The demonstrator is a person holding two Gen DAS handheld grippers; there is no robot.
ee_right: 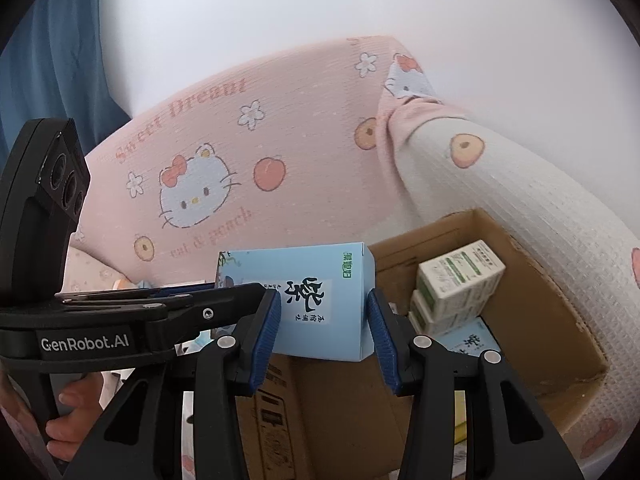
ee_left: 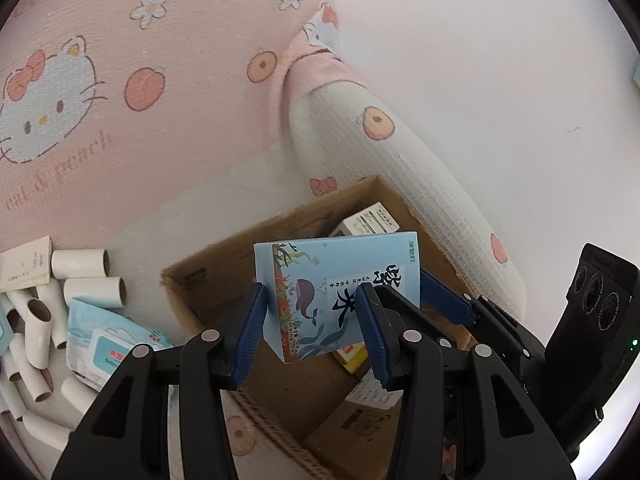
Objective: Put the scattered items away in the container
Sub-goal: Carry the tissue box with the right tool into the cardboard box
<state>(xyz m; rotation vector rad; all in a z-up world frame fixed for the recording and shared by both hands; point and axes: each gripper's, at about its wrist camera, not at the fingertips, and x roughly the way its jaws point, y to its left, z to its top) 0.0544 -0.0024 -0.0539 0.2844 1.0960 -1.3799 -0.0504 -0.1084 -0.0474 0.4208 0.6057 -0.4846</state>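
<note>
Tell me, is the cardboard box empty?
No, the cardboard box already holds stacked white cartons and another blue box lying on its floor.

Bed with pink cartoon-cat quilt (ee_right: 224, 152), white peach-print rolled bedding (ee_right: 540, 216), plain white wall (ee_right: 320, 4), and blue curtain (ee_right: 48, 52) at left.

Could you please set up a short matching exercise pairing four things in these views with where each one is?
Things:
1. light blue box
2. white cartons
3. cardboard tubes
4. wet wipes pack

Places:
A. stacked inside the cardboard box
B. lying beside the tubes
C. clamped by the left gripper
D. scattered left of the cardboard box

Pairs: 1-C, 2-A, 3-D, 4-B
</note>
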